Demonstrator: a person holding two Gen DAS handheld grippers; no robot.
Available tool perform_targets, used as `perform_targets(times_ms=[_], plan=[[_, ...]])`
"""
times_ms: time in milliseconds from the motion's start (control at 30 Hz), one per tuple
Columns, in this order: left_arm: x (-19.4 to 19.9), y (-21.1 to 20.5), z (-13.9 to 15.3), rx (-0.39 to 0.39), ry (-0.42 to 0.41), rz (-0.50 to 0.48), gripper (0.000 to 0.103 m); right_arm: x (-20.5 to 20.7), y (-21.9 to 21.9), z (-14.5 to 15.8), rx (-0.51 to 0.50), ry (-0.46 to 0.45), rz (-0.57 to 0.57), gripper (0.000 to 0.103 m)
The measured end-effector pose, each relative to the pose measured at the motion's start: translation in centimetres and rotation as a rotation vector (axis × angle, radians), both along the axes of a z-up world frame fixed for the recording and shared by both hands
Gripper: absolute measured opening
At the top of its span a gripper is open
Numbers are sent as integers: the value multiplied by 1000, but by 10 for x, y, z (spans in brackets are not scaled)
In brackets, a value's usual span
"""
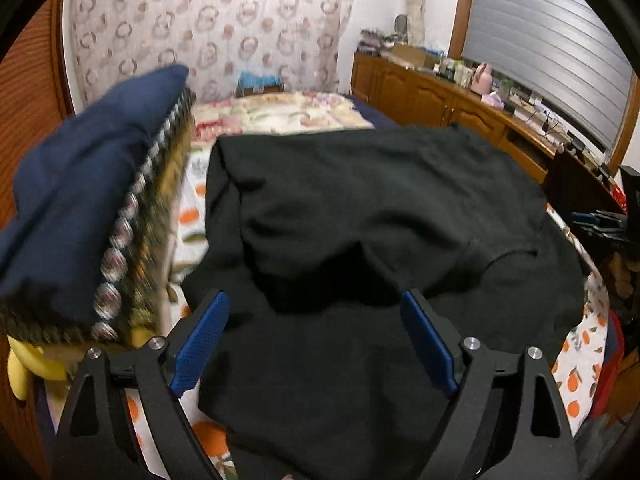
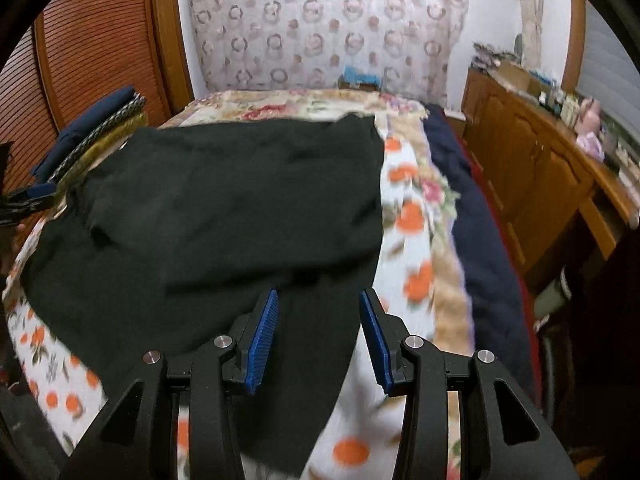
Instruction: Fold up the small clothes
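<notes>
A black garment lies spread and rumpled on the bed, with a raised fold across its middle. My left gripper hovers over its near part, jaws wide apart, and the blue pads touch nothing. In the right wrist view the same black garment covers the left half of the bed. Its near right corner hangs down toward the camera. My right gripper stands partly open over that corner, and the cloth's edge runs between the jaws without being pinched.
A stack of folded clothes, navy on top, sits at the bed's left side, also the stack. The orange-print sheet shows around the garment, with a navy blanket along its right edge. A cluttered wooden sideboard lines the right wall.
</notes>
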State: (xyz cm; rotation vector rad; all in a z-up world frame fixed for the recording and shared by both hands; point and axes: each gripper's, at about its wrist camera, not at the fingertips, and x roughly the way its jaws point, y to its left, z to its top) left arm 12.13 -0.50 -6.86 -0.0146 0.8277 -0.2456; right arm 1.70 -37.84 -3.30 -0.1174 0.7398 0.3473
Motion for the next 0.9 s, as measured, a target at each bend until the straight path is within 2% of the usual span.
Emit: perform_targets(times_ms=[167, 267, 433, 533, 567, 600, 700, 767, 800, 900], plan=[[-5, 0, -16, 3, 42, 10, 88, -3, -6, 6, 41, 38, 14, 44], [-5, -6, -23, 49, 58, 9, 88, 0, -6, 1, 1, 61, 23, 44], [-6, -12, -27, 94, 63, -3, 88, 12, -13, 1, -11, 72, -7, 44], [-6, -15, -28, 108, 68, -10, 94, 15, -17, 5, -10, 68, -8, 44], [-6, -15, -28, 108, 69, -14, 95, 15, -17, 6, -15, 63, -4, 36], [-7, -14, -28, 108, 70, -14, 95, 15, -16, 5, -19, 58, 8, 23], [-6, -14, -28, 108, 70, -14, 95, 12, -16, 0, -24, 47, 44, 5], [-5, -14, -29, 106, 72, -16, 97, 10, -22, -1, -14, 33, 55, 4], [-4, -16, -31, 110, 79, -17, 103, 10, -27, 2, -24, 18, 39, 4], [-5, -14, -32, 116, 80, -17, 103, 5, -46, 13, -33, -20, -12, 4]])
